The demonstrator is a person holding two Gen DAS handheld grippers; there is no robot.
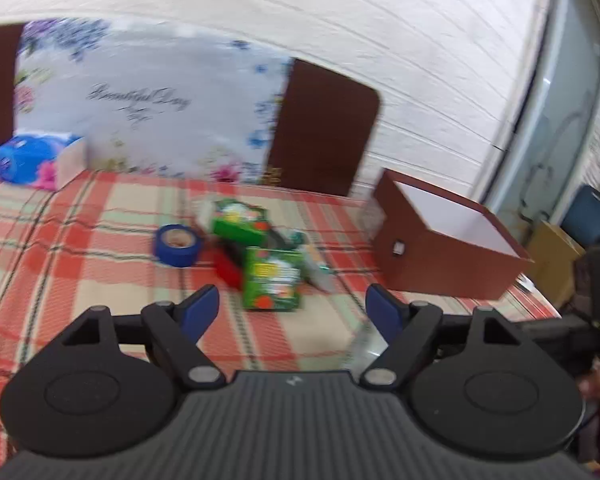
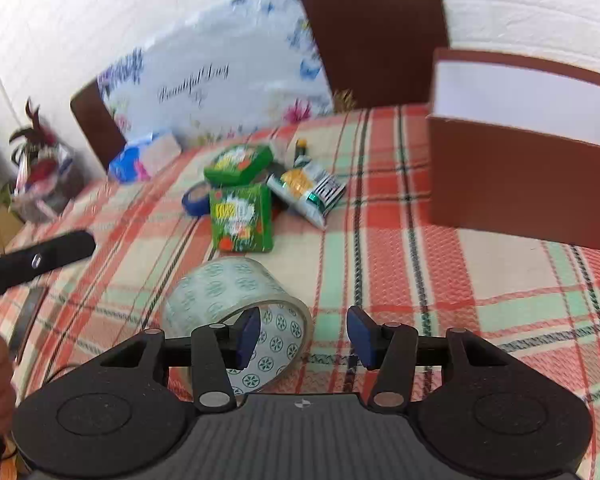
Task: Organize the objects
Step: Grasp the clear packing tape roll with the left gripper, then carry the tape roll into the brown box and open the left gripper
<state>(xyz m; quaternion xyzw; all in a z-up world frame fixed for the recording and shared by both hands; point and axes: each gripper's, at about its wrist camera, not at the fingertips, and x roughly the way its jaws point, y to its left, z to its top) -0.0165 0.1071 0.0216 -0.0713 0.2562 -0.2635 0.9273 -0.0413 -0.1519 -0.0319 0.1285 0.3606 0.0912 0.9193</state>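
Nearest, in the right wrist view: right tool point(image 2: 302, 334) spread wide, gripping nothing, low over the checked cloth of the worktop point(image 2: 400, 272). Just left of its centre line, a clear tape roll point(image 2: 236, 304) printed with green rosettes, lying on its curved side, bore axis pointing roughly back toward the camera and a little right. Left finger point(image 2: 247, 336) seemingly overlapping the roll's open mouth, though whether inside the bore or merely in front of it cannot be told from this angle. Right finger outside the ring, on bare cloth. Likely next: a small shift left, then closing across the roll's wall.

Left tool point(image 1: 292, 308) likewise wide apart and holding nothing, hovering farther back from the clutter, so the right tool is clearly the nearer to the tape roll. A glassy shape at its right finger in the left wrist view, probably that same roll, blurred.

Farther out, a cluster: near green box point(image 2: 241, 218) upright-faced, far green box point(image 2: 238, 164) tilted on top behind it, blue tape roll point(image 2: 196, 200) touching on the left, snack packet point(image 2: 310, 192) on the right.

Right of all this, the brown box point(image 2: 512, 184), open-topped and white inside, a plausible destination.

Beyond, a blue tissue pack point(image 1: 30, 158), brown chair backs point(image 1: 324, 128), a floral board point(image 1: 140, 100).
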